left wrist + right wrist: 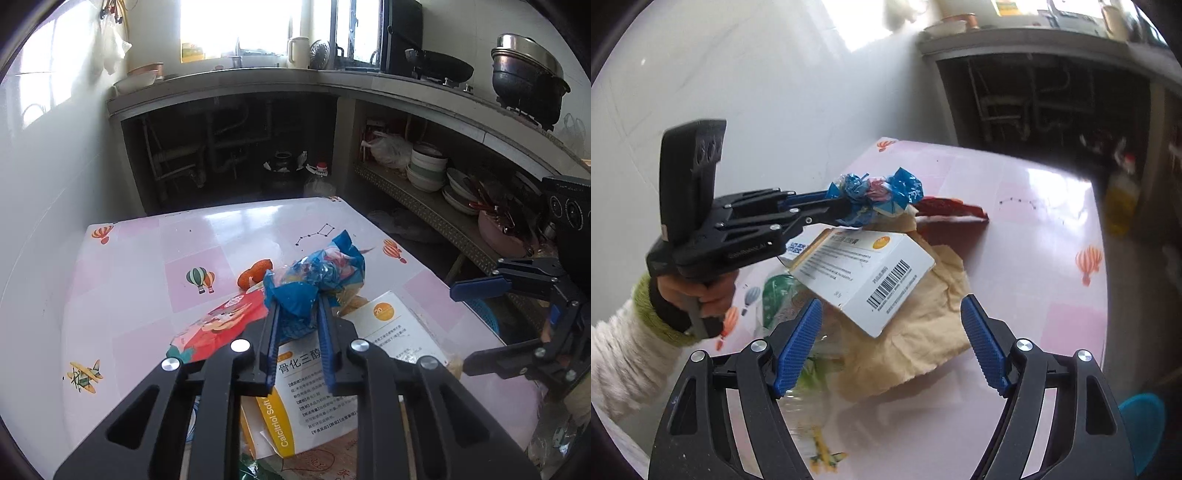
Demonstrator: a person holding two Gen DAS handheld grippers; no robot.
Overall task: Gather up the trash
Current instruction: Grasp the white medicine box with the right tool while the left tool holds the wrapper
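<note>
Between my left gripper's [297, 314] blue pads [327, 332] sits a crumpled blue wrapper [317, 280]. The jaws are narrow and squeeze it from both sides. From my right camera I can see the same wrapper [875, 195] lifted off the table at the tip of that gripper [846, 212], and a hand [698, 291] in a fuzzy white sleeve [624, 343] with a green cuff holds the handle at about 9 o'clock.

My right gripper [890, 345] is wide open with nothing between its pads. It hangs over the pile of trash.

Right under the wrapper lies a white medicine box [369, 354], and it leans on a brown paper bag [916, 339]. At 10 o'clock from the wrapper in the left view there is a red snack bag [221, 325] lying flat, and just past it a small orange peel [255, 275]. A green plastic bit [779, 295] peeks out at 8 o'clock from the box in the right view.

All of it rests on a shiny pink table [147, 258] with balloon and plane pictures. Behind the table, at 12 o'clock, is a kitchen counter [258, 83] with dark pots [528, 81] on the stove and bowls [428, 166] on a low shelf.
</note>
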